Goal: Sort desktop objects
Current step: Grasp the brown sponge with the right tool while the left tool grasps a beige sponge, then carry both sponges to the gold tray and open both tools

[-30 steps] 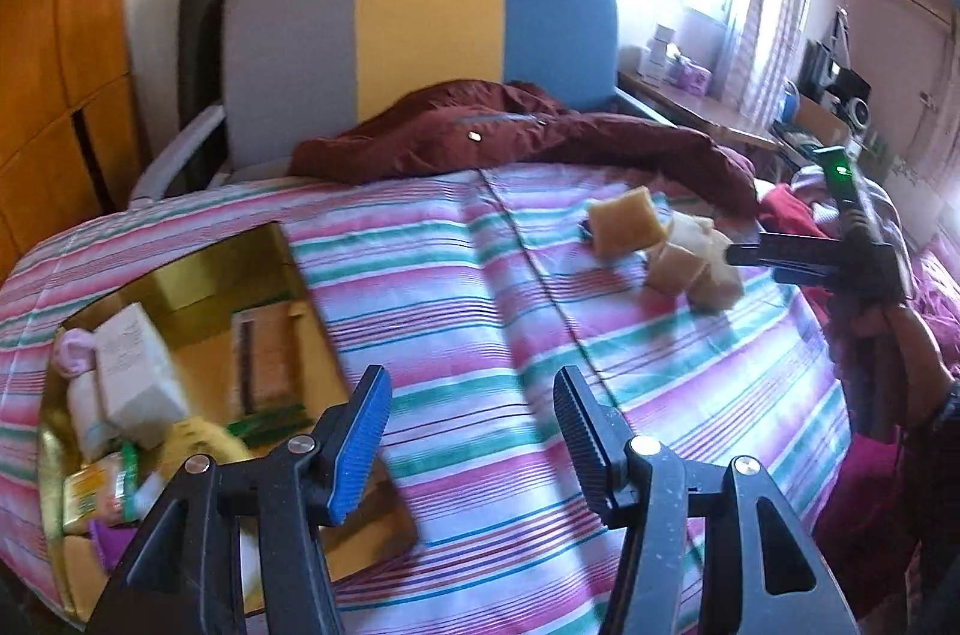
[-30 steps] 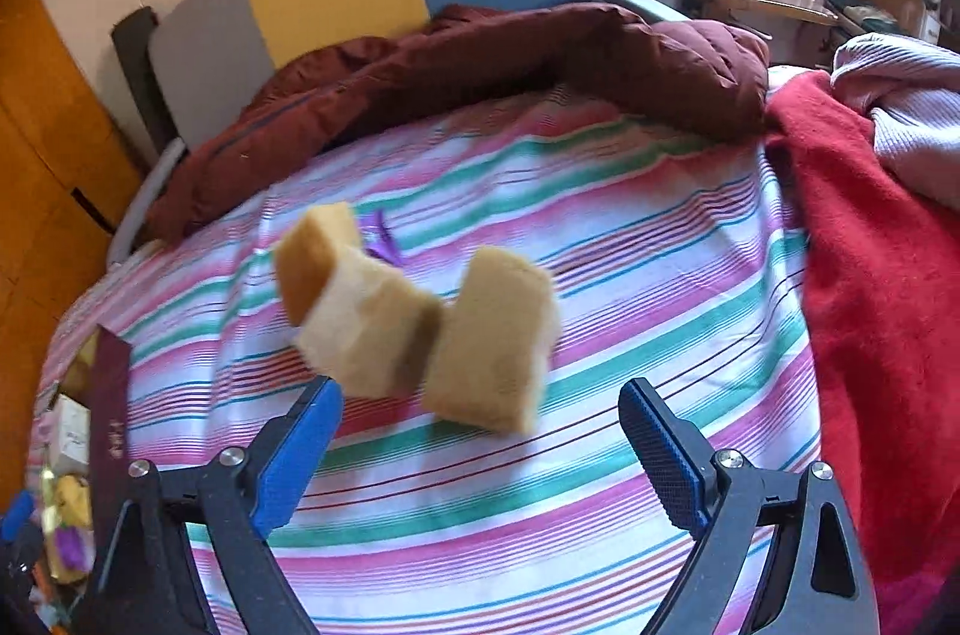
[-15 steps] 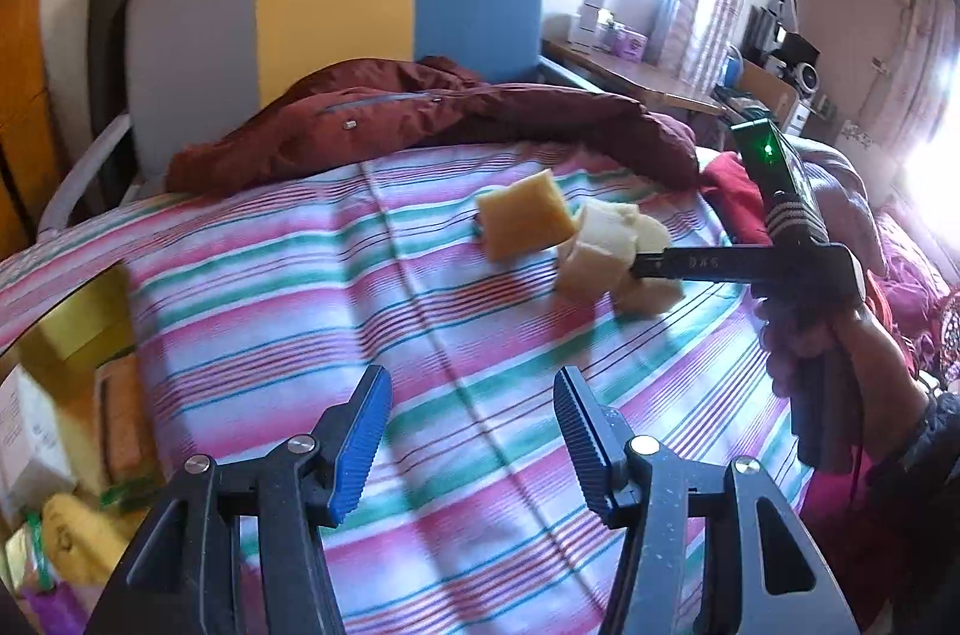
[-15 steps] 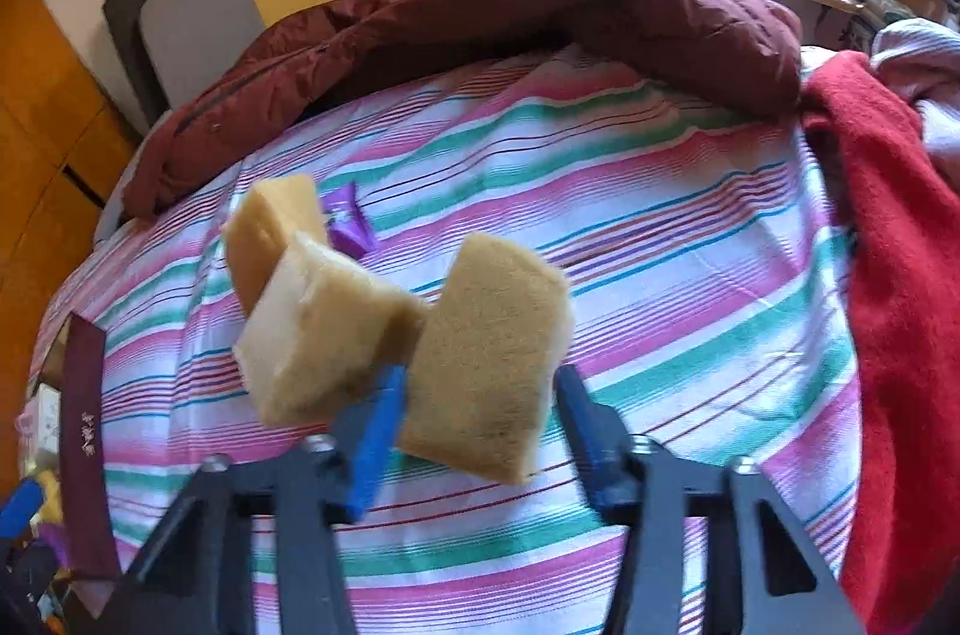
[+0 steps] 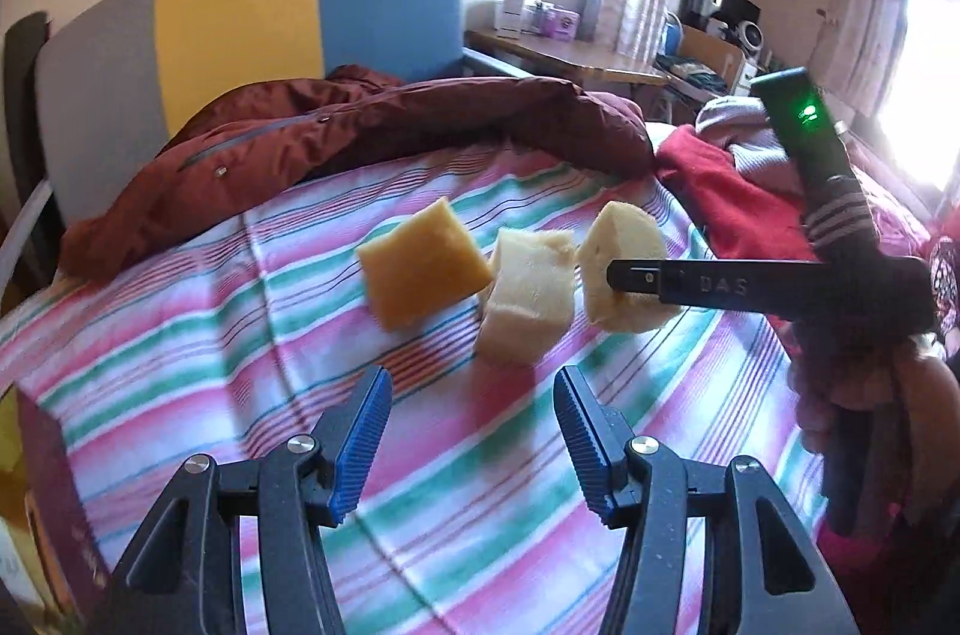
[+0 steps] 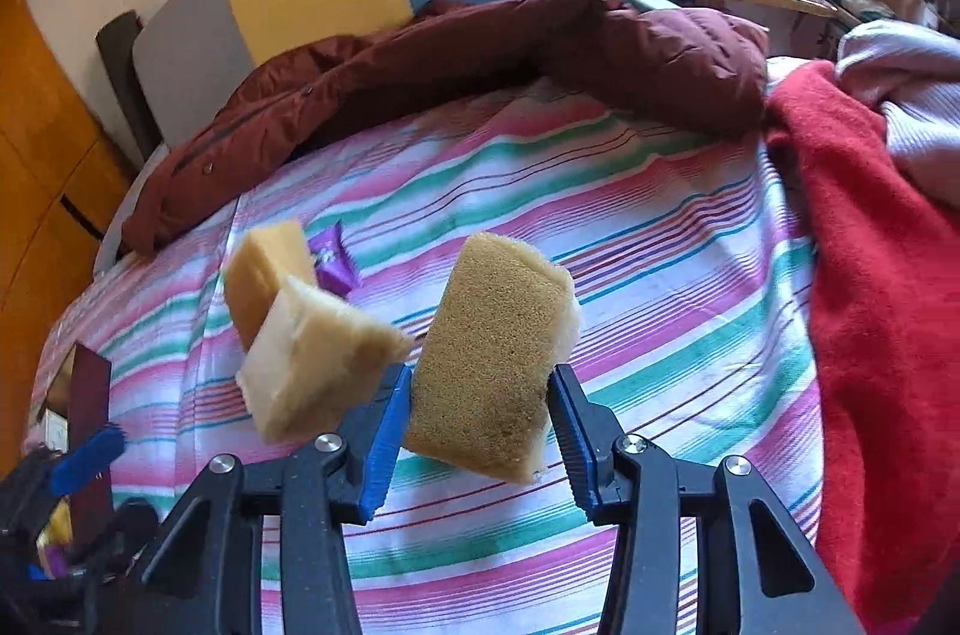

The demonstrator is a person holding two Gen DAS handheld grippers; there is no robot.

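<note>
Sponges on striped bedspread, one clamped in right gripper.

Sponges numbered three: the brown-faced sponge sat low in the centre of the right wrist frame, with the right gripper pressing both blue pads against its sides; those jaws had just closed on it. A pale sponge and an orange sponge appeared to its left, and a purple wrapper lay behind them on the striped bedspread. In the left wrist frame, the left gripper occupied the lower centre with jaws apart and nothing between them, below the sponges. A hand held the right gripper at the right edge. A maroon jacket lay across the upper middle.
</note>
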